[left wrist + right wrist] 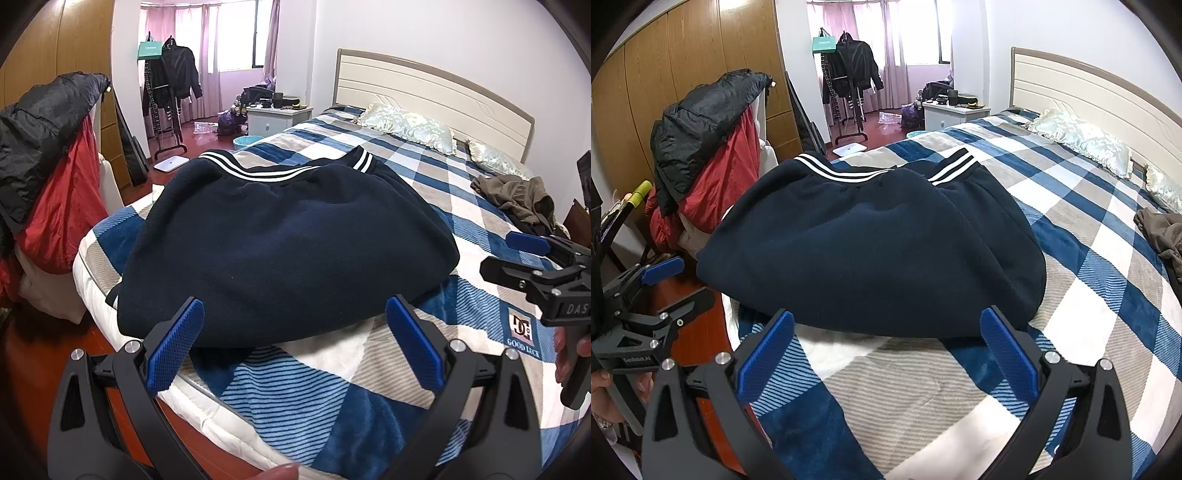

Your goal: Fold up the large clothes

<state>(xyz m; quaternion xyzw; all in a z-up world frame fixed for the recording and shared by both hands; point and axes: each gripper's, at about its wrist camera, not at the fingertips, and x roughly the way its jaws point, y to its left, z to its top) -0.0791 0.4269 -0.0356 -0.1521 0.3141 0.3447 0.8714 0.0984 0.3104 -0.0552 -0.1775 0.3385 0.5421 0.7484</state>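
A home bedroom: plaid-blanketed bed [1089, 258] with pillows [1082, 142], wooden wardrobe [683, 55], nightstand [949, 112], clothes rack [849, 81].

Our left claw [295, 345] is built of matte black arms with triangular cut-outs; its fingers [176, 345] carry blue pads with a fine dimpled texture; round silver screws sit at the pivots. Our right claw [888, 354] has the same black frame, blue pads and silver screws; white lettering marks the black body of each; a beaded bracelet [602, 422] circles one wrist.
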